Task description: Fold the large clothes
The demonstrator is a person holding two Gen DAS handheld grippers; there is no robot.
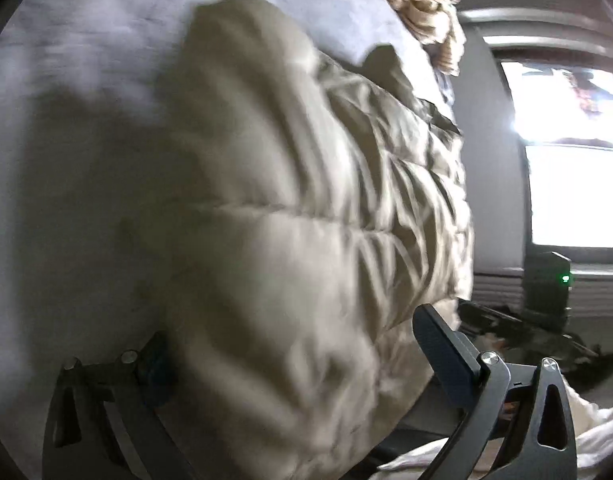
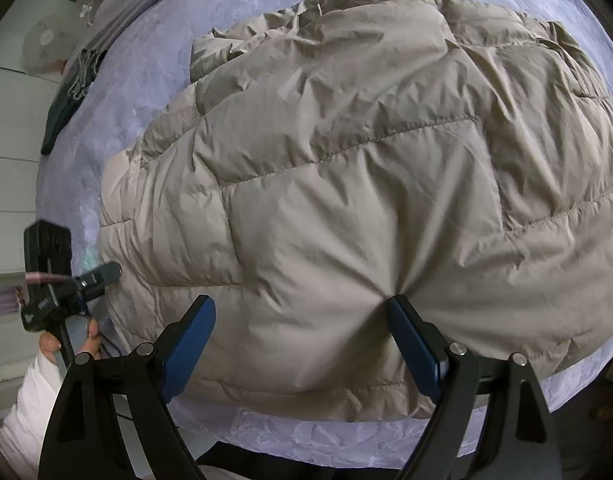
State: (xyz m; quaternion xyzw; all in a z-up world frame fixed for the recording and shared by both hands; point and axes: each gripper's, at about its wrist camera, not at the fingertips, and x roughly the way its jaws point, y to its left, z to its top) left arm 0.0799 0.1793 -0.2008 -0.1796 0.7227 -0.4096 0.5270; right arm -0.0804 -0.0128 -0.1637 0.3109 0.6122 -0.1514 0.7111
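A beige quilted puffer jacket lies spread on a lavender bedspread. My right gripper is open, its blue-padded fingers resting on the jacket's near edge with the right finger pressing a dent into the fabric. In the left wrist view the jacket fills the middle, blurred. My left gripper is open wide with the jacket's bulk between its fingers; the left finger is mostly hidden behind the fabric. The left gripper also shows in the right wrist view at the jacket's left edge.
A tan patterned knitted garment lies at the far end of the bed. A bright window and a dark device with a green light are to the right. A dark fringed scarf lies on the bed's left edge.
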